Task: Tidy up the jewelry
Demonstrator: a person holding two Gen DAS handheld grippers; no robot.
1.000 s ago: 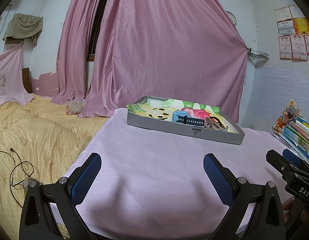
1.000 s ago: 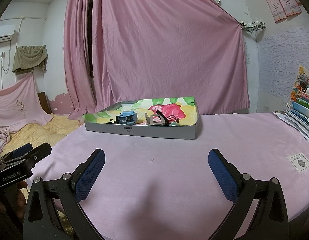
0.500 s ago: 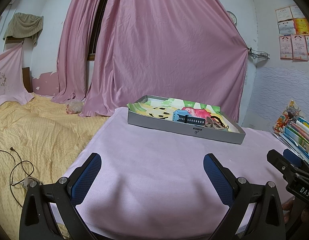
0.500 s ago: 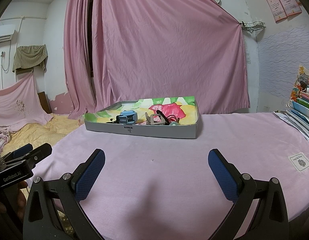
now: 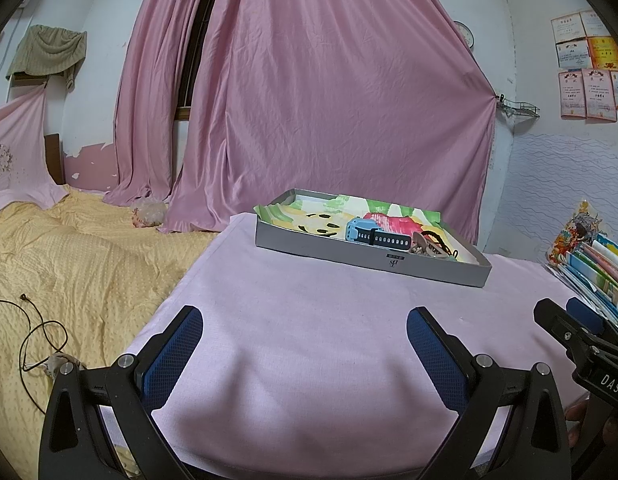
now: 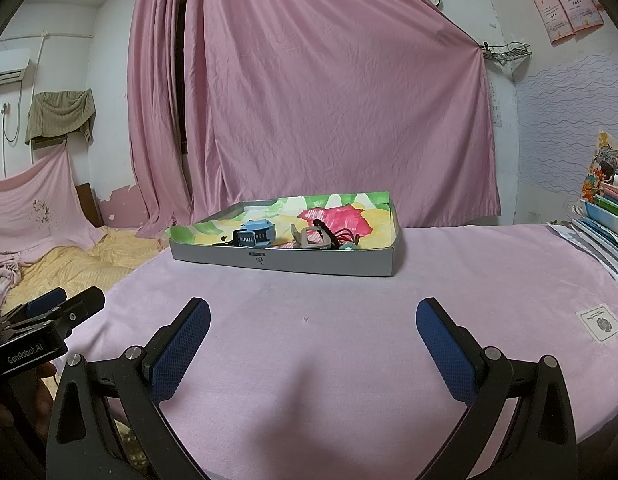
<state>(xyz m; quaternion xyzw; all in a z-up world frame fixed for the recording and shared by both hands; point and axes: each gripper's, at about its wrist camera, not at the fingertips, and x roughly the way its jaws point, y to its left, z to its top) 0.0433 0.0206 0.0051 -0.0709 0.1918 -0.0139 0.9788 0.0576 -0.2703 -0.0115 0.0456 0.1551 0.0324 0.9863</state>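
Nearest: left gripper [image 5: 304, 342] spread wide, blue pads empty, poised over the pink tablecloth [image 5: 309, 320]; right gripper [image 6: 313, 338] likewise spread and empty above the same cloth. Farther back, well apart from both: shallow grey tray [image 6: 285, 258] lined with bright painted paper, holding a blue watch [image 6: 255, 234] beside a tangle of small jewelry [image 6: 329, 240] too jumbled to tell apart. Behind, against the wall: pink curtain [image 6: 329, 100]
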